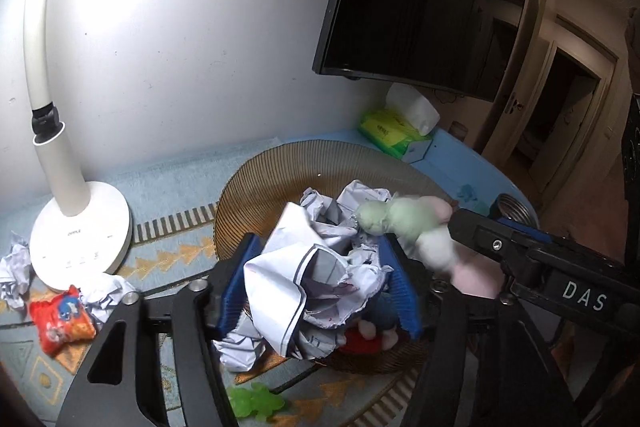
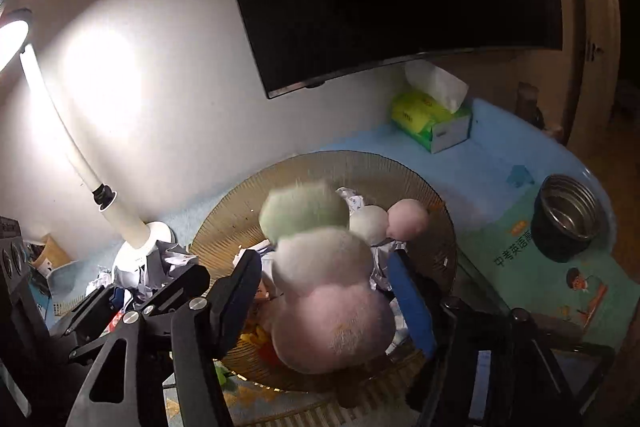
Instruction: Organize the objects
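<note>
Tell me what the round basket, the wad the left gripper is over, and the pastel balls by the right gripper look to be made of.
Round basket: thin radial ribs, bronze sheen; likely metal wire. Wad: crumpled white paper, sharp creases, printed lines. Pastel balls: fuzzy, matte, soft edges; apparently plush pom-poms, though blurred.

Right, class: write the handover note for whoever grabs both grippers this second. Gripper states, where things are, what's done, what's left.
Left gripper: fingers either side of crumpled white paper above the wire basket; grip unclear.
Right gripper: pastel pom-pom toy between its open fingers over the basket, blurred, seemingly dropping.
Done: paper balls and small toys already lie in the basket.
Left: crumpled paper and red snack packet by the lamp base, green toy in front of the basket.
</note>
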The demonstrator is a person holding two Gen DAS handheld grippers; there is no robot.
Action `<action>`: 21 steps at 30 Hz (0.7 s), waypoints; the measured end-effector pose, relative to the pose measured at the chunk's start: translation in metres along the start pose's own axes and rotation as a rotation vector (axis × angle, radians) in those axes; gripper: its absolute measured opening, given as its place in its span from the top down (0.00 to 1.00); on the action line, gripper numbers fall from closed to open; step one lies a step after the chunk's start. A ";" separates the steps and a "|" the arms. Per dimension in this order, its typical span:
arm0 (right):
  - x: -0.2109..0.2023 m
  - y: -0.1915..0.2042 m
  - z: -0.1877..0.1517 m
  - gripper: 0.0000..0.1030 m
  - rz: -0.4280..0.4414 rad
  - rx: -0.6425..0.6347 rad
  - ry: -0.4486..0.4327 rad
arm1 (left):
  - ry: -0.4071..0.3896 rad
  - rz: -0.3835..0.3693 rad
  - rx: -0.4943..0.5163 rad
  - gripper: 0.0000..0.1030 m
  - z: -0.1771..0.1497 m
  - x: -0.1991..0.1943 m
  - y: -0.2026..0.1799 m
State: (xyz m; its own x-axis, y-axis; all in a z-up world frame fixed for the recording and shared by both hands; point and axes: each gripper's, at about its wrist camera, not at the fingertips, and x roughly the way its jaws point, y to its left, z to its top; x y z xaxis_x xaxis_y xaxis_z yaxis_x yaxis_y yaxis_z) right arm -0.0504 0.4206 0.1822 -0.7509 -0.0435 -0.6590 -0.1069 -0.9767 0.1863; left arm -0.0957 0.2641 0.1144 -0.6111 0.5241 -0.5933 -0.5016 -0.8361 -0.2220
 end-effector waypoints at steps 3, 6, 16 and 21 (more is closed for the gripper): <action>0.009 -0.006 -0.004 0.35 -0.003 0.012 0.018 | -0.009 0.075 0.008 0.28 -0.008 0.001 0.001; 0.006 -0.004 -0.012 0.35 0.003 -0.002 0.022 | -0.003 0.100 0.013 0.28 -0.018 -0.013 0.006; -0.024 0.036 -0.042 0.35 0.099 -0.039 0.022 | -0.046 0.222 0.038 0.28 -0.047 -0.089 0.028; -0.034 0.072 -0.062 0.35 0.145 -0.092 0.032 | -0.072 0.261 0.005 0.27 -0.068 -0.133 0.056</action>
State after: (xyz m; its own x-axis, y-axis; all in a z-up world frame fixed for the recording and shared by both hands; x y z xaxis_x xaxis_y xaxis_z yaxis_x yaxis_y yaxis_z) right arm 0.0077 0.3388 0.1730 -0.7327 -0.1910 -0.6532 0.0622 -0.9746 0.2152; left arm -0.0012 0.1368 0.1284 -0.7623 0.3011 -0.5729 -0.3240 -0.9438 -0.0649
